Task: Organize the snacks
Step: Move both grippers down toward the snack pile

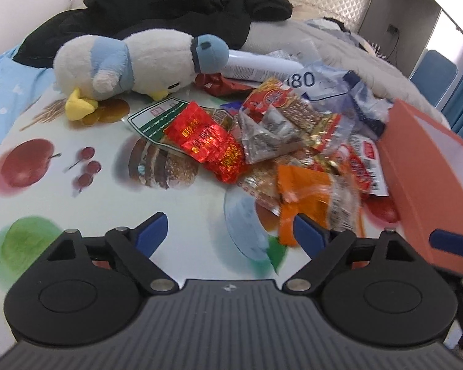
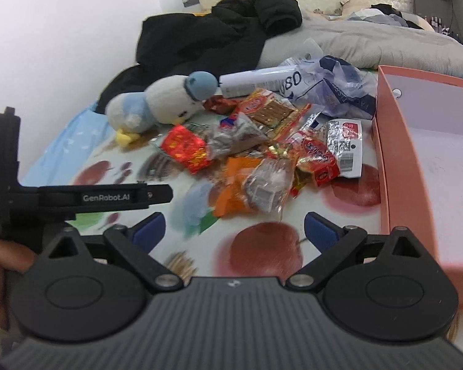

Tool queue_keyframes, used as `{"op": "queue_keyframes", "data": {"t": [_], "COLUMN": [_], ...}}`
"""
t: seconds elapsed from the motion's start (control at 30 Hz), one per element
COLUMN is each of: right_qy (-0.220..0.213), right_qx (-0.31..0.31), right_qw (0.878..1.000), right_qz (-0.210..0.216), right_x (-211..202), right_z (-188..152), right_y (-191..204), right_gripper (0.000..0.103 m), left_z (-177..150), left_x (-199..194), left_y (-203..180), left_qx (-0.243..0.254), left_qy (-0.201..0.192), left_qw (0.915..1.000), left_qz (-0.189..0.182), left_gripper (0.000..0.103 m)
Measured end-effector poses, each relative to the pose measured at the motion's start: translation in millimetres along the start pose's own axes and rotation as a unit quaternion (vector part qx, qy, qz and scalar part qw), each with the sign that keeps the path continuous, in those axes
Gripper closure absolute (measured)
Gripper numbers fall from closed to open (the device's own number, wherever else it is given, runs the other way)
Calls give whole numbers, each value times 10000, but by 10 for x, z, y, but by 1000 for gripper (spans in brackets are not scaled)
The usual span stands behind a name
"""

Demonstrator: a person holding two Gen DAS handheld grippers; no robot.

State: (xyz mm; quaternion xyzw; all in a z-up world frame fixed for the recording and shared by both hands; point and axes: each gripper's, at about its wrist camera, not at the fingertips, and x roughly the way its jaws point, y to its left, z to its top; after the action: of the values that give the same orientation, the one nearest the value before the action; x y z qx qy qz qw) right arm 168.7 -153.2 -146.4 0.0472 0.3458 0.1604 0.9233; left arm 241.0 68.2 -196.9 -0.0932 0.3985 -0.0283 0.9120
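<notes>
Orange and red snack packets [image 1: 262, 141] lay heaped on the fruit-print tablecloth [image 1: 61, 191] just left of your pink box [image 2: 416, 160], with the plush penguin [image 1: 129, 64] behind them, while your left gripper [image 1: 230, 234] and right gripper [image 2: 231, 231] both hovered with jaws apart, gripping nothing.

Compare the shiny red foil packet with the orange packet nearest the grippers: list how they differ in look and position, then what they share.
1. The red foil packet is opaque, glossy and crinkled; the orange packet has a clear section showing its contents.
2. The red foil packet lies on the pile's side nearer the plush penguin; the orange packet lies at the near edge, closer to the salmon box.
Shared: both are sealed snacks lying outside the box on the fruit-print cloth.
</notes>
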Motion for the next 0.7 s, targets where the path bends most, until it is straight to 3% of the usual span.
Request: {"op": "queue_keyframes", "data": {"t": [0.2, 0.37, 0.4, 0.43, 0.47, 0.7], "right_qy": [-22, 147, 214, 267, 360, 462], "right_qx": [18, -19, -93, -172, -240, -203], "right_qw": [9999, 9998, 9996, 9993, 9988, 9984], "right_qz": [-122, -136, -159, -197, -237, -243], "right_x": [444, 756, 816, 856, 909, 1074], "right_z": [91, 140, 150, 155, 163, 162], "right_y": [-146, -187, -171, -150, -131, -131], "right_gripper": [5, 6, 8, 26, 32, 31], "left_z": [105, 183, 193, 204, 210, 252], "left_x": [430, 694, 729, 767, 792, 927], "left_y": [74, 107, 100, 86, 65, -65], "left_qx": [83, 141, 182, 255, 334, 724], "left_qy": [44, 120, 124, 113, 91, -62], "left_qw": [9999, 9998, 9998, 9996, 9994, 9973], "left_qz": [55, 43, 8, 7, 49, 122], "left_gripper": [19, 32, 32, 32, 32, 49]}}
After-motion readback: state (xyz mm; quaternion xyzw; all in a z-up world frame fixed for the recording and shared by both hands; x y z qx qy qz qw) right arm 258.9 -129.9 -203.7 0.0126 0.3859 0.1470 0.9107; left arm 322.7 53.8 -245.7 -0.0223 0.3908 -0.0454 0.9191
